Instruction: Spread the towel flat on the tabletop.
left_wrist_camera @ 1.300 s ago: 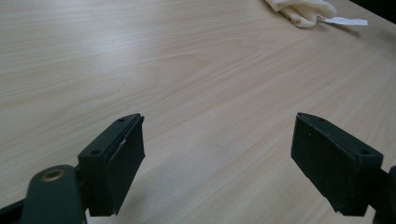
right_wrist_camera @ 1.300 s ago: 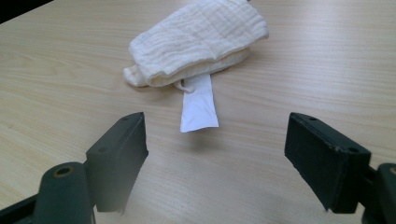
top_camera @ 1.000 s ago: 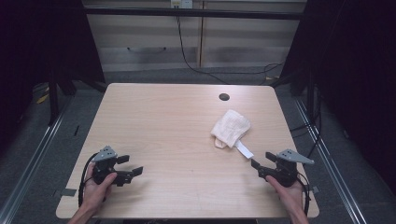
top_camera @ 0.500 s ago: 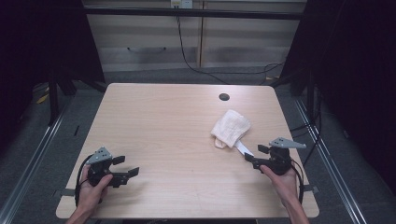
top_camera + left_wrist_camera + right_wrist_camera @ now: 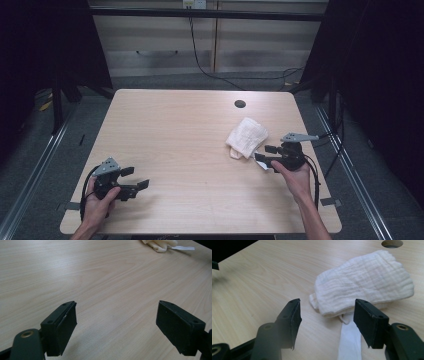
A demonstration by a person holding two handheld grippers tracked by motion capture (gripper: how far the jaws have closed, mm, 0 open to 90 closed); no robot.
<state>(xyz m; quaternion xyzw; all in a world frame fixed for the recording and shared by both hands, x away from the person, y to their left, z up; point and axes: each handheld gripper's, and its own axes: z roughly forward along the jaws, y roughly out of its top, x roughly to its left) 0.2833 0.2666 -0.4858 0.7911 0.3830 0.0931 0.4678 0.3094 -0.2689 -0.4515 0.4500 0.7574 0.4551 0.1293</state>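
Note:
A folded white cloth [image 5: 246, 137] lies on the right half of the wooden table [image 5: 175, 130], with a white label strip [image 5: 349, 342] trailing from its near edge. My right gripper [image 5: 264, 154] is right at that edge. In the right gripper view the right gripper [image 5: 329, 322] has the strip and the cloth [image 5: 367, 285] edge between its fingertips, untouched; its jaws have just been closing a little. My left gripper [image 5: 135, 177] rests open at the front left, far from the cloth. In the left gripper view the left gripper [image 5: 116, 322] has only bare wood between its jaws, with the cloth [image 5: 160, 244] far off.
A round cable hole [image 5: 240, 104] sits in the table behind the cloth. Dark floor and metal rails flank the table, with cabinets at the back. The table's right edge lies close to my right hand.
My right gripper has moved forward and left, up to the cloth's near edge, and its jaws stand slightly narrower. The left gripper has stayed put.

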